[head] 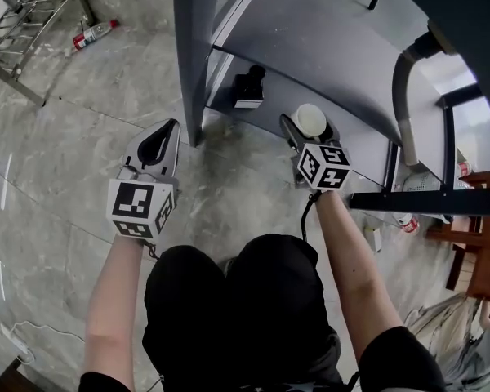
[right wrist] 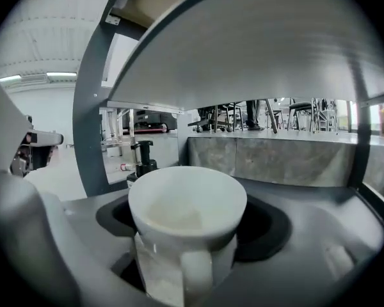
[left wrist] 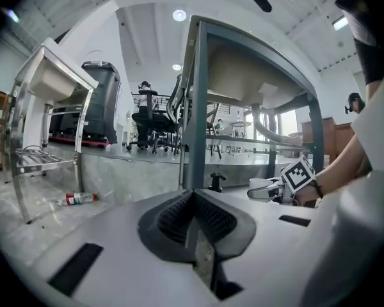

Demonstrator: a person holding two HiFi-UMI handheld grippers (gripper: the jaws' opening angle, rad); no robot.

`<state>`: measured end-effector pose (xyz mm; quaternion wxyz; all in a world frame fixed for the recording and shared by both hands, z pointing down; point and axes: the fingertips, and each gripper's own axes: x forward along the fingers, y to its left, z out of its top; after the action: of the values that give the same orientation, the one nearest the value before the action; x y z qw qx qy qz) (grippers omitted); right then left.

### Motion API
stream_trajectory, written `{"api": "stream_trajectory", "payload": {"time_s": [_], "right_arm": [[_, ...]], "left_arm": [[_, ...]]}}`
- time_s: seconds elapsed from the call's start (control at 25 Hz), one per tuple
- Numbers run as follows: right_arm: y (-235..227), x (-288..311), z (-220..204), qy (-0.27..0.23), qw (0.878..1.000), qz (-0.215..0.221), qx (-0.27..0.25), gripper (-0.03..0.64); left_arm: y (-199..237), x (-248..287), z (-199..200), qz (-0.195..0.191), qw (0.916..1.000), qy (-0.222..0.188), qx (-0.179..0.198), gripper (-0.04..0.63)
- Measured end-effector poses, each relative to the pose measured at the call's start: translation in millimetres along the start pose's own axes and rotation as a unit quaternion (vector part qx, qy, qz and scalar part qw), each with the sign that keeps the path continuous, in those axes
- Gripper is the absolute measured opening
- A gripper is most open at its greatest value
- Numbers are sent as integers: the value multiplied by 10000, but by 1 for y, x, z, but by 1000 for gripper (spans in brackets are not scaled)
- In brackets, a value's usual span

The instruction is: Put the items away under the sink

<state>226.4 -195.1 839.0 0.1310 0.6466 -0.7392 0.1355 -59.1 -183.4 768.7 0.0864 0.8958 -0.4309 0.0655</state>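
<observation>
A white mug [right wrist: 187,210] sits upright between the jaws of my right gripper [right wrist: 189,232], handle toward the camera, and the gripper is shut on it. In the head view the mug [head: 310,120] hangs just in front of the low shelf [head: 225,98] under the grey sink basin [head: 327,47]. On that shelf stands a black pump bottle [head: 249,86], which the right gripper view shows beyond the mug's left side [right wrist: 143,155]. My left gripper [head: 159,144] hovers over the floor left of the stand's front post [head: 191,55], shut and empty; its dark pads [left wrist: 179,215] meet.
A red-labelled plastic bottle [head: 94,34] lies on the marble floor by a metal wire rack [head: 24,23]. A grey drain hose [head: 404,96] curves down on the right. A wooden piece of furniture [head: 482,243] stands far right. A white cable [head: 24,340] trails at lower left.
</observation>
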Motion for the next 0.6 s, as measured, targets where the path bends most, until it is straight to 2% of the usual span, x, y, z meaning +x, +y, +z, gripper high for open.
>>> {"api": "stream_trajectory", "payload": {"time_s": [0.12, 0.32, 0.48, 0.6], "right_arm": [[-5, 14, -8, 98, 9999, -48, -131, 402], [-4, 33, -20, 220, 9986, -54, -469, 402], [-11, 43, -19, 77, 9994, -229, -259, 402], [-14, 45, -19, -30, 9990, -346, -284, 403]], "left_arm": [[6, 4, -4, 92, 9999, -22, -112, 9], [10, 6, -5, 141, 9999, -71, -13, 9], [13, 4, -9, 164, 9998, -69, 36, 9], [11, 1, -14, 149, 9999, -14, 56, 9]]}}
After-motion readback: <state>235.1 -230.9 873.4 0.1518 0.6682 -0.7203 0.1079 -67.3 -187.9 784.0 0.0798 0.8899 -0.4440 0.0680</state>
